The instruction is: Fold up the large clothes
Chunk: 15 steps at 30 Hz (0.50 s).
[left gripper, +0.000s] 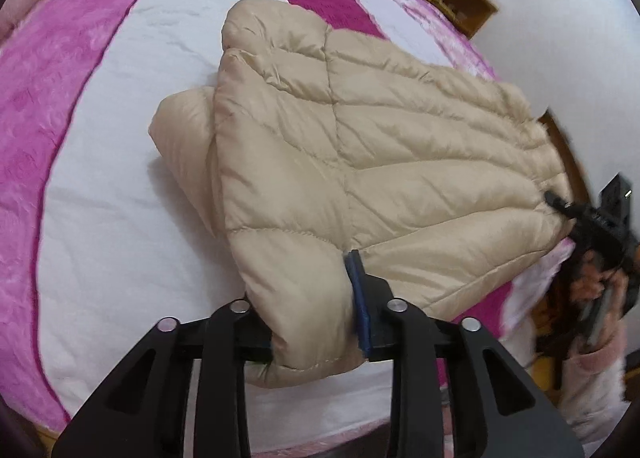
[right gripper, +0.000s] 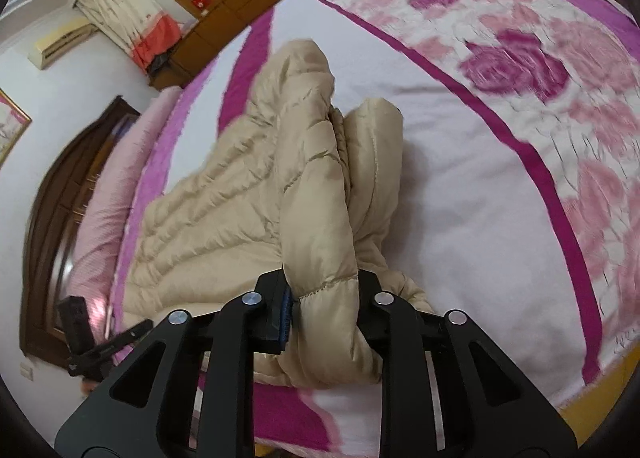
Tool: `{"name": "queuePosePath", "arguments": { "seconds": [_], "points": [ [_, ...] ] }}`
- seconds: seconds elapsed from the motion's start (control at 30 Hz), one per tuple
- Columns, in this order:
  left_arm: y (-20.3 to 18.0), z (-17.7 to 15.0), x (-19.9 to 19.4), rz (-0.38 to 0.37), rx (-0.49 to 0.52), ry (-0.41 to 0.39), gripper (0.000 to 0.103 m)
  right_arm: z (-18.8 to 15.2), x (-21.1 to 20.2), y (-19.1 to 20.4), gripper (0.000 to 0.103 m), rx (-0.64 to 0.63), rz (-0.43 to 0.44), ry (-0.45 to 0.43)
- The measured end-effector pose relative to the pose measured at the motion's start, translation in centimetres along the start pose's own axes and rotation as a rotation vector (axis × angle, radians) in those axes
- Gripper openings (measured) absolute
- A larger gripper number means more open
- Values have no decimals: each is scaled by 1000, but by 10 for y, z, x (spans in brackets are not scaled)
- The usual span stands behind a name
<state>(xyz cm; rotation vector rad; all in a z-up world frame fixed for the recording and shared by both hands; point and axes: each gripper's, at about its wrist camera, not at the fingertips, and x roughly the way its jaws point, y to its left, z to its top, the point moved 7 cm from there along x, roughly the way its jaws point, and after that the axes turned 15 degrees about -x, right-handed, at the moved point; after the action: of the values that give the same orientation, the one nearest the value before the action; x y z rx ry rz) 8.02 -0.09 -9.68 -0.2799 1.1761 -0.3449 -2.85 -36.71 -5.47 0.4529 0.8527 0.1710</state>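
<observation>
Left gripper (left gripper: 316,314) clamps the beige padded jacket (left gripper: 360,145) at its near hem; right gripper (right gripper: 326,306) clamps another near-edge bunch. Jacket lies on the bed (left gripper: 120,217), partly doubled. Judgement: folding underway, final fold and flattening outstanding.

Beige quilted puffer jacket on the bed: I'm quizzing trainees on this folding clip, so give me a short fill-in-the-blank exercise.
1. The beige quilted puffer jacket lies on a white and ____ bedspread.
2. The left gripper is shut on the jacket's ____.
3. The right gripper is ____ on the same jacket.

Missing words: pink; edge; shut
</observation>
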Motion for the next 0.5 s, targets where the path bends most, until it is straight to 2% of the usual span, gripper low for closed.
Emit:
{"name": "queuePosePath", "arguments": {
  "seconds": [0.03,0.1,0.17,0.23,0.33,0.5],
  "points": [
    [0,1,1,19,8,-4,37,-4,3,-2,31,4,-8,9],
    [0,2,0,38,2,-4,40,-8,10,-6,36,13,-24,10],
    [1,3,-6,57,-7,-8,45,-8,13,-10,48,8,-55,3],
    [1,4,-17,82,3,-27,46,-9,12,-13,66,8,-91,-2],
    [-3,3,-35,117,47,-70,52,-14,0,-20,80,11,-113,-26],
    [-24,4,-50,127,87,-105,56,-19,-5,-30,87,32,-105,-3]
  ]
}}
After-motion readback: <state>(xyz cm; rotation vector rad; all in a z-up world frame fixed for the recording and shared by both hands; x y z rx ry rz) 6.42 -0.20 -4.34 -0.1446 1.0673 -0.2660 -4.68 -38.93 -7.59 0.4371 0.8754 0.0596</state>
